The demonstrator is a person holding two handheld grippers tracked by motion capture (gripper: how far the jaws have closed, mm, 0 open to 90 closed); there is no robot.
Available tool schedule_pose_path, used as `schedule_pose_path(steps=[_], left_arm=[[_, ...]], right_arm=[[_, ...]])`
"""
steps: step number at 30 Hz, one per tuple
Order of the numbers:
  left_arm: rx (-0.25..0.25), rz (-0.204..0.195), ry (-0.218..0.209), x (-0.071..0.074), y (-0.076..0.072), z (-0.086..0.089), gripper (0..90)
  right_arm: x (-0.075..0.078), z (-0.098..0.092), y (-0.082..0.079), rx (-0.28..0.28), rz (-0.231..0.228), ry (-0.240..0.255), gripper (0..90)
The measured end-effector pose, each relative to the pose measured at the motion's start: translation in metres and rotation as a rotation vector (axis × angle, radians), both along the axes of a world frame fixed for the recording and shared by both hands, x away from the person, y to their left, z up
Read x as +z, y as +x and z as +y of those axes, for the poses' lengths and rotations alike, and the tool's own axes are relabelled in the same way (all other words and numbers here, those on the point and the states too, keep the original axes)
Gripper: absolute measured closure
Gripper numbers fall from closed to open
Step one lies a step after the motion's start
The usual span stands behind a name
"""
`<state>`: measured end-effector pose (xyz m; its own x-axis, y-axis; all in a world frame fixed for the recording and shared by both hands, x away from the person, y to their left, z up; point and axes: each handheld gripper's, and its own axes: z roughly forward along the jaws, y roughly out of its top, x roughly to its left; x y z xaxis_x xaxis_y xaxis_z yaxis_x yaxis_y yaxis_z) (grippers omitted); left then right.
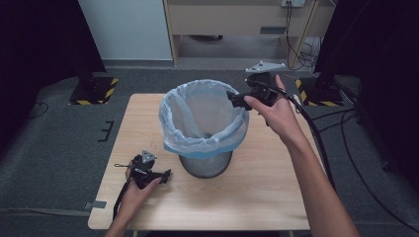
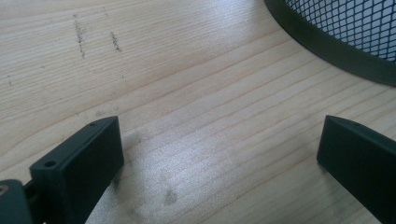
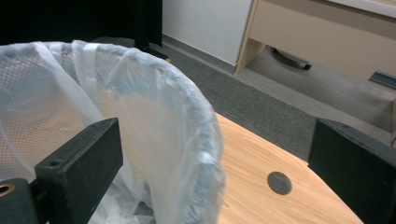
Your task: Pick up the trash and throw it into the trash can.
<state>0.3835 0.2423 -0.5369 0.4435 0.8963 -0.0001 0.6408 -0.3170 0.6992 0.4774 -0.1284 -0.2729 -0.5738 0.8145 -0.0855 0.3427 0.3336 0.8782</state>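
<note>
Bin [image 1: 203, 129] stands mid-table, bag [image 1: 197, 111] folded over its rim. Your right gripper [image 1: 236, 98] straddles that rim, jaws apart, likely for gripping the bag. Your left gripper [image 1: 167, 174] rests beside the base, jaws apart, empty.

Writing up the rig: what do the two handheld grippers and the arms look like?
Both the left gripper and right gripper are black, with two flat blocky jaws, a grey three-cornered plate on top and a trailing black cable. Forearms bare, no sleeves or gloves visible.
</note>
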Motion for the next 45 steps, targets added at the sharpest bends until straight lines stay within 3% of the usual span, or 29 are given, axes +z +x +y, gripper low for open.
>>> schedule_pose_path(steps=[10,19,39,45], left_arm=[[-0.002,0.001,0.002,0.0,0.0,0.0,0.0],[-0.002,0.002,0.003,0.0,0.0,0.0,0.0],[-0.002,0.001,0.002,0.0,0.0,0.0,0.0],[-0.002,0.001,0.002,0.0,0.0,0.0,0.0]], right_arm=[[-0.009,-0.034,0.0,-0.075,-0.017,0.045,3.0],[-0.026,-0.059,-0.004,-0.115,-0.015,0.056,3.0],[-0.07,-0.085,0.006,-0.186,0.024,0.062,2.9],[-0.093,-0.093,0.013,-0.214,0.049,0.061,3.1]])
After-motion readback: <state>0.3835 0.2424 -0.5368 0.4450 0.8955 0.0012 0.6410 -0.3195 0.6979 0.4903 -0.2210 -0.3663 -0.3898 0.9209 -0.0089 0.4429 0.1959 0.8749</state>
